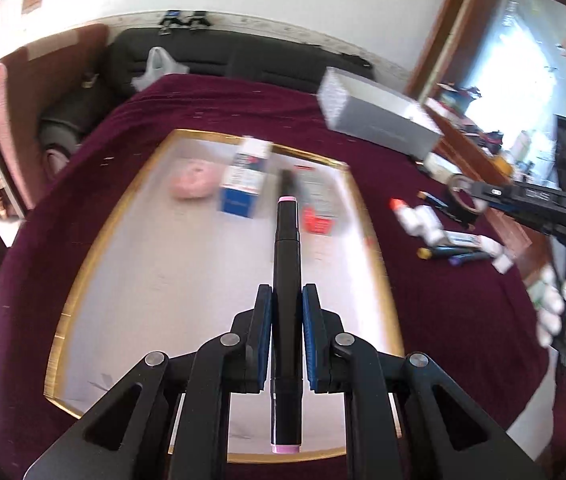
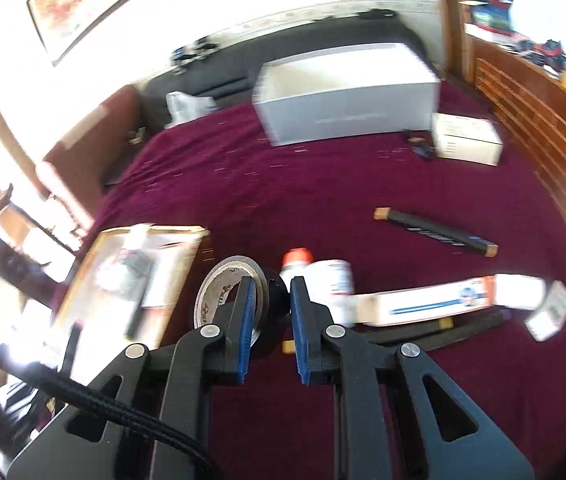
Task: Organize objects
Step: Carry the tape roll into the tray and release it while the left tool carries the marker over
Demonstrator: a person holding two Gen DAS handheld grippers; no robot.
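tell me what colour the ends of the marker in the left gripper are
Pale pink, on a black marker clamped in the left gripper; clearest in the left wrist view.

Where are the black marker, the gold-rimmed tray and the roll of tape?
black marker (image 1: 286, 264), left wrist view, mid-barrel.
gold-rimmed tray (image 1: 95, 240), left wrist view, left gold rim.
roll of tape (image 2: 219, 284), right wrist view, inner ring.

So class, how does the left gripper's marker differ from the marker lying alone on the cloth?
The pink-tipped marker is clamped in the left gripper above the tray; the tan-tipped marker lies free on the maroon cloth. End colours differ: pink versus tan. Both have black barrels.
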